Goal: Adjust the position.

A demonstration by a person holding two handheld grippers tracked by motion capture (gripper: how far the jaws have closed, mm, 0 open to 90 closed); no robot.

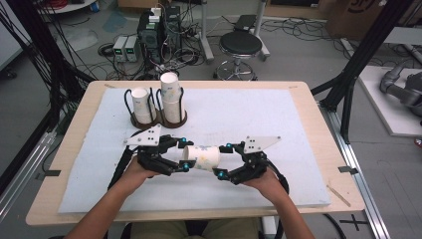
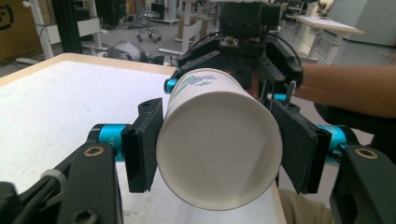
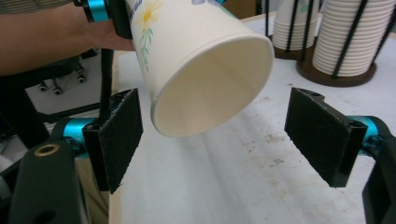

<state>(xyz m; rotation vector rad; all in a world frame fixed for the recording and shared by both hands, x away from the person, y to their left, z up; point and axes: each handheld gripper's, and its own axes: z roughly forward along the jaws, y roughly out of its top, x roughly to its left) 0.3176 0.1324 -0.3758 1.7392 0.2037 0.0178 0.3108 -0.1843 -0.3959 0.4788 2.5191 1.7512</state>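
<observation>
Paper cup [image 1: 203, 157], white with a flower print (yellow daisy, green stems, some purple), lying on its side in the air, held just in front of the twin cup holder [image 1: 158, 119] at the back of the white mat [image 1: 278, 119]. Cup base faces the left gripper [image 1: 183, 154], open mouth faces the right gripper [image 1: 223, 159]. Left gripper is clamped on the cup near its base, pads pressed on both sides, hand low and level, pointing toward the other gripper. Right gripper's jaws stand wide apart on either side of the cup mouth, pads not touching it; hand level, aimed at the cup. Holder carries two stacks of white cups [image 1: 169, 97], well behind the held cup.
</observation>
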